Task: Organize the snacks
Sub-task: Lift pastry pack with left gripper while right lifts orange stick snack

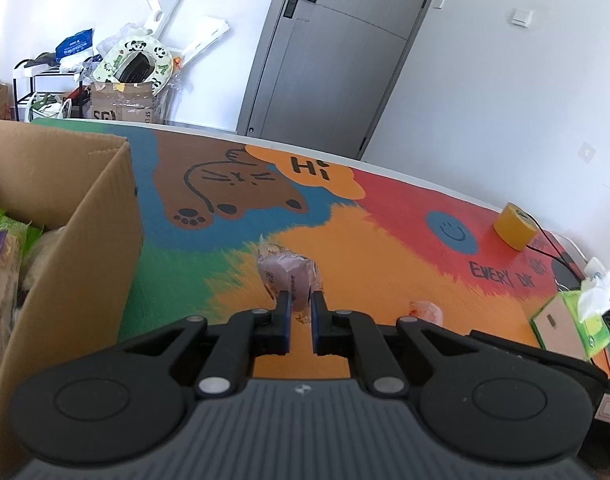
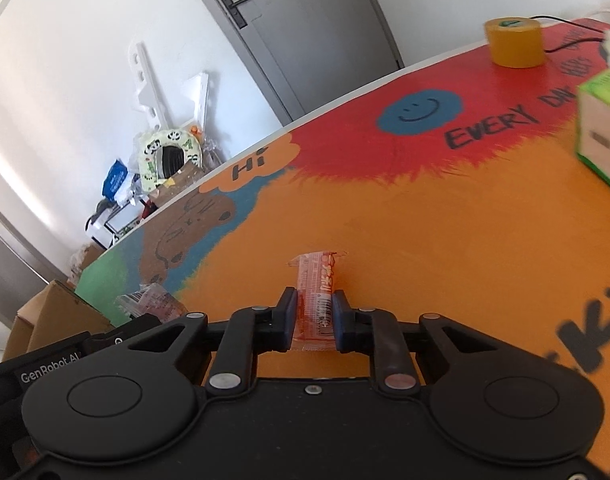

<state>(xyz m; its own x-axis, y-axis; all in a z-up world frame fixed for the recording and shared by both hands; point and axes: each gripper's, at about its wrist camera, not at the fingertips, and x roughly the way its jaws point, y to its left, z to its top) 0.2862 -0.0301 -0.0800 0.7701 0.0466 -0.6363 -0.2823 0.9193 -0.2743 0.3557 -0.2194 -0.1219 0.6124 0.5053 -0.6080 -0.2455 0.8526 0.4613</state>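
Note:
My left gripper (image 1: 301, 300) is shut on a pale pink snack in a clear wrapper (image 1: 285, 276), held just above the colourful table mat (image 1: 385, 248). An open cardboard box (image 1: 85, 220) with several snack packs inside stands close on its left. In the right wrist view, my right gripper (image 2: 313, 300) is shut on an orange-red striped snack packet (image 2: 319, 280) that rests lengthwise on the orange part of the mat (image 2: 425, 240), with both pads against the packet's sides. The same packet (image 1: 425, 310) shows low on the right in the left wrist view, and the pink snack (image 2: 149, 300) shows at the left in the right wrist view.
A yellow tape roll (image 1: 515, 228) (image 2: 513, 42) stands near the far right table edge with a black cable beside it. A green tissue box (image 1: 573, 320) (image 2: 603, 132) sits on the right. Beyond the table are a grey door (image 1: 325, 60) and floor clutter.

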